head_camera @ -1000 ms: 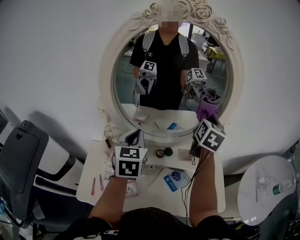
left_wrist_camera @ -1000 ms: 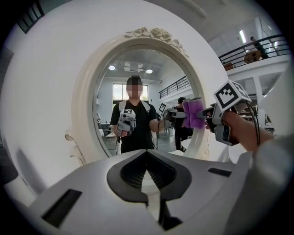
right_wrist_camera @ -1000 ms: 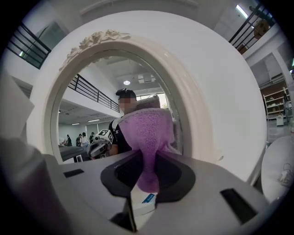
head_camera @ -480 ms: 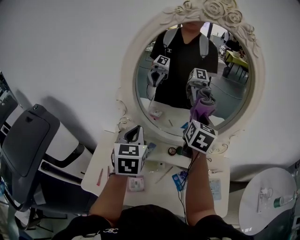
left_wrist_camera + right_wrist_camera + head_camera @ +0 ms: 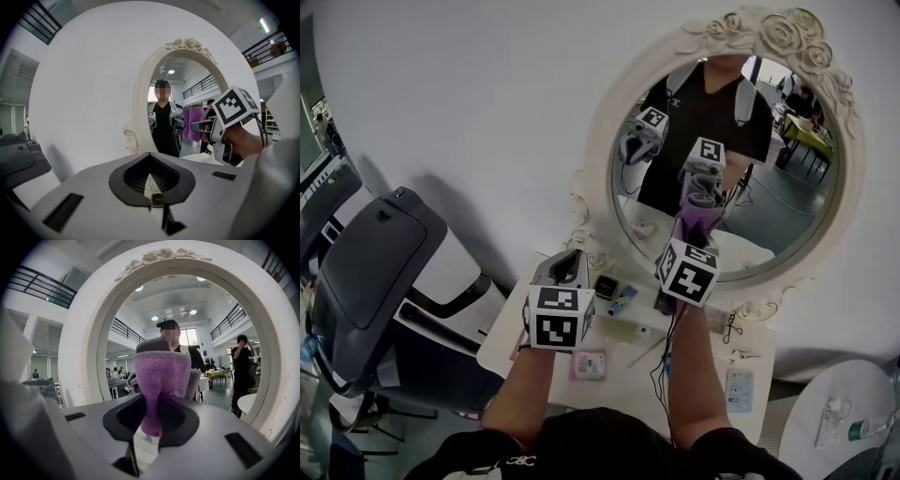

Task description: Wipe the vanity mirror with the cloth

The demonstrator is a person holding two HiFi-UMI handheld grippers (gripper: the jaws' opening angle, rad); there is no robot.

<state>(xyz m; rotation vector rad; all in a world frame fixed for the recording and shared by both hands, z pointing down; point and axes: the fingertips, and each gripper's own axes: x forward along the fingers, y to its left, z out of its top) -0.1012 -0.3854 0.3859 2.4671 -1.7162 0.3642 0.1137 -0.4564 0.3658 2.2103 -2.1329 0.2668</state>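
The right gripper [image 5: 151,425] clamps the purple cloth [image 5: 161,376] against the vanity mirror [image 5: 769,206]; it should press flat and sweep evenly. The left gripper [image 5: 151,180] is closed and empty.

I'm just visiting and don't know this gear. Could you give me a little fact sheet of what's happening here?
Place: white vanity table against a white wall, grey chair to its left
Mirror: oval vanity mirror in a white rose-carved frame
Right gripper: jaws clamped on a purple cloth, raised in front of the glass
Left gripper: jaws together, holding nothing, above the table
Contact: cloth is at or very near the glass; touching cannot be confirmed
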